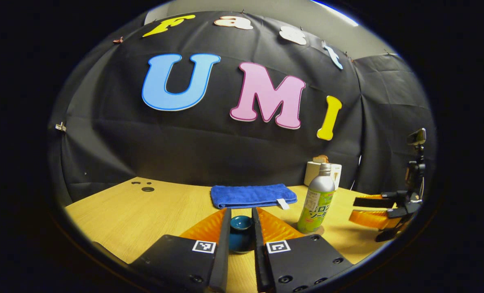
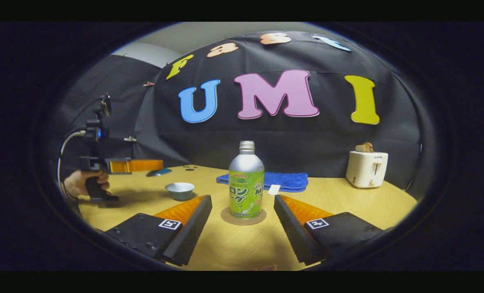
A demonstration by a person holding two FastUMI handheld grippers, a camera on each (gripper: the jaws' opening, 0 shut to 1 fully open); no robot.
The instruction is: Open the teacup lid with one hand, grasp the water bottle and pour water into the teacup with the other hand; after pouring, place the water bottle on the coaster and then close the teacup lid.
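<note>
Left gripper: fingers drawn close, clamped on the teacup lid, one finger pressing each side. Lid held clear of the wooden table, to the left of the water bottle and nearer the camera than it. Seen in the right gripper view as well: same gripper held up well left of the bottle by a hand, lid dark at its tip.

Right gripper: fingers spread wide, nothing between the pads, one either side of the bottle but short of it, not touching. In the left gripper view, same gripper off to the right of the bottle, low over the table.

Water bottle: upright, uncapped at the neck, standing on the round coaster, free of both grippers.

Teacup: open, uncovered, on the table left of the bottle, between bottle and left gripper. Contents not visible.

Blue towel: folded flat behind the bottle, against the wall side. White toaster: well right of the bottle, toward the back.
</note>
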